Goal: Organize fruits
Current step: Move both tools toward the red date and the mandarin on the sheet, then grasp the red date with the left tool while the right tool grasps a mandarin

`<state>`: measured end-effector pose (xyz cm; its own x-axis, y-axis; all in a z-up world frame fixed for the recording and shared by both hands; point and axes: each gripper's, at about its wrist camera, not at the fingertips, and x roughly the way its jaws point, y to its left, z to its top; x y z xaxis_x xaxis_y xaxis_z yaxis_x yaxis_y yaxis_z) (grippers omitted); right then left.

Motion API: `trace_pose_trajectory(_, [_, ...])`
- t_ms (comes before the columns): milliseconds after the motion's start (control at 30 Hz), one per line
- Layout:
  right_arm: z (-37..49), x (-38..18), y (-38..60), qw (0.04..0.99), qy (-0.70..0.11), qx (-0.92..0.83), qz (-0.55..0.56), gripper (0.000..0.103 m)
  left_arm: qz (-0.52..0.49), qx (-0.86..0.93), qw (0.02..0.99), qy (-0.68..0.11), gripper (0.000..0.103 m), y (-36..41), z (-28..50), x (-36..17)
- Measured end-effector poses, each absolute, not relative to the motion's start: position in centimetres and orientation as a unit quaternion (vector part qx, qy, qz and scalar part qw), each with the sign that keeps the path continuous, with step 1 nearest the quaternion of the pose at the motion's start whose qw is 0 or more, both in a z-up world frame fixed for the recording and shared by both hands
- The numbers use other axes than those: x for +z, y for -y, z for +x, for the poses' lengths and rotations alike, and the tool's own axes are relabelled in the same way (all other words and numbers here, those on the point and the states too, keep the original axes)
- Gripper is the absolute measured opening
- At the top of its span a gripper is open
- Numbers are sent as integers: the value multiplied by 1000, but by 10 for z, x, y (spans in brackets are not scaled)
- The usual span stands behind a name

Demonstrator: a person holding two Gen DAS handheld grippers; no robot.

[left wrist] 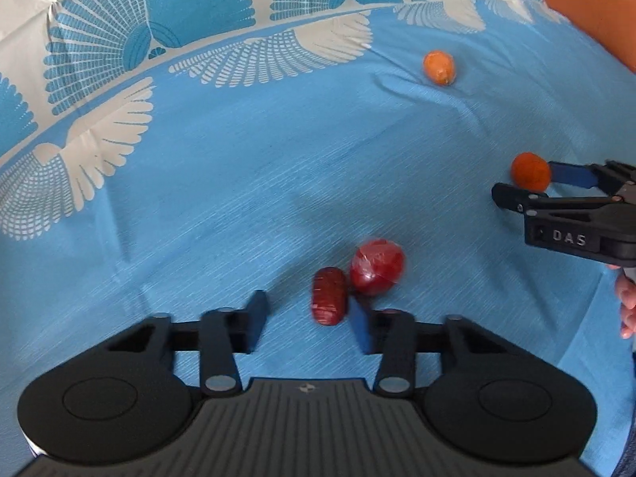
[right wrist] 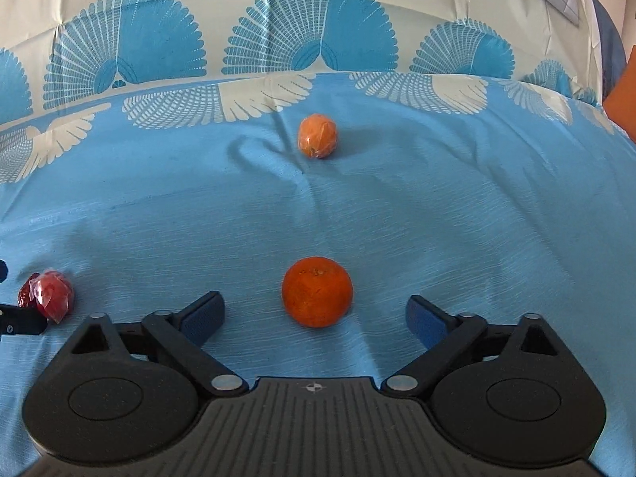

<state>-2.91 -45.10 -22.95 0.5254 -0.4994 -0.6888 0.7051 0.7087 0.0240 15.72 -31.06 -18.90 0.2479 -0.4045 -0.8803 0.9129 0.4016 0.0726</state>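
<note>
Lining up grabs: right hand-held gripper (right wrist: 315,318) released, bare orange (right wrist: 317,296) just ahead between its fingers. Left hand-held gripper (left wrist: 308,320) released, just short of two red fruits (left wrist: 359,278), well left of that orange. Wrapped orange (right wrist: 318,136) lies far beyond it. Next: advance, clench.

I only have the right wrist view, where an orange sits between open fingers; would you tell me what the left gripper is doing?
Observer: The left gripper is open, with a small dark red fruit lying between its fingertips.
Operator: Thank you. Is that the wrapped red fruit I glimpse at my left edge?
Observer: No, it lies beside that one; the wrapped red fruit touches it, just beyond the fingertips.
Operator: Is my gripper gripping the orange?
Observer: No, the right gripper stands open around the orange.
</note>
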Motion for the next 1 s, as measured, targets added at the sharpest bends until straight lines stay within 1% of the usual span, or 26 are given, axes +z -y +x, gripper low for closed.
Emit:
trace_pose_trajectory(33, [-29, -228, 449, 862, -336, -353, 140, 47, 303, -451, 730, -415, 21, 311, 157, -188])
trace_pose_trajectory(67, [-30, -226, 448, 863, -338, -353, 131, 37, 298, -450, 735, -410, 21, 310, 154, -185])
trace_pose_trajectory(233, [-44, -215, 449, 855, -334, -362, 163, 36, 294, -430, 749, -409, 21, 296, 138, -166])
trace_pose_trajectory(533, [-97, -150, 394, 869, -312, -340, 178, 36, 263, -382, 772, -434, 21, 231, 90, -90])
trace_pose_trajectory(767, [-131, -96, 312, 898, -306, -269, 165, 36, 235, -338, 801, -435, 21, 142, 45, -31])
trace_pose_trajectory(867, [-141, -81, 277, 902, -311, -237, 185, 36, 214, -316, 813, -441, 21, 99, 29, -11])
trace_pose_trajectory(1000, [-149, -62, 229, 912, -315, -194, 177, 36, 196, -284, 832, -434, 21, 45, 11, 9])
